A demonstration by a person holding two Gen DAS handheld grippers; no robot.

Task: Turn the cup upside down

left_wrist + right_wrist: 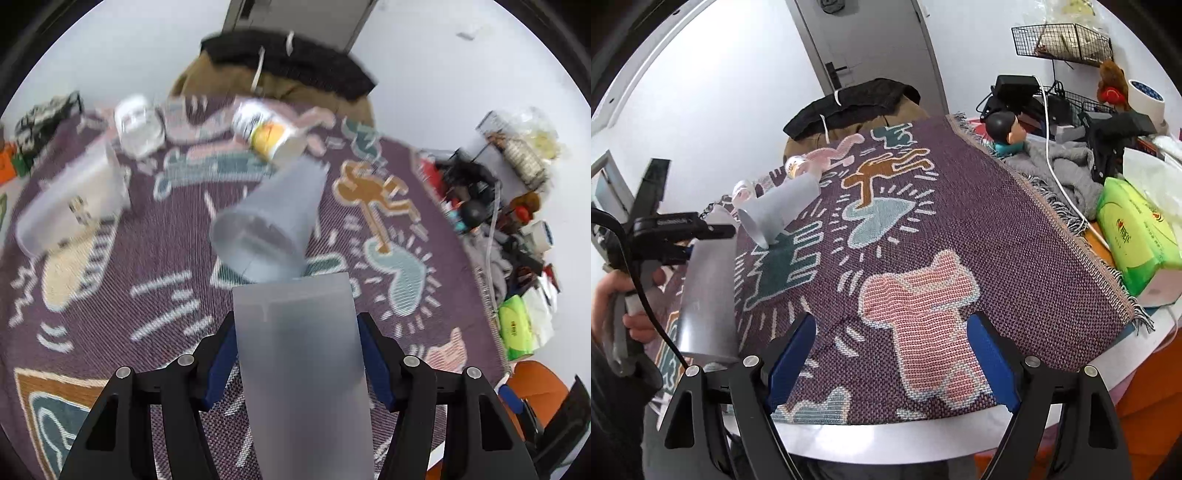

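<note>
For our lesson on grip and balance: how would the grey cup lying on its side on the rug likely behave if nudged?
The grey cup lies on its side and tapers, so it would probably roll in a curve. It looks like thin plastic and empty, so likely light and easily shoved. The woven rug may slow it.

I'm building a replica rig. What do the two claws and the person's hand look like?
Both the left claw and right claw have black angular frames, silver screws and blue finger pads. The bare hand grips a grey handle, with a black cable looping past.
</note>
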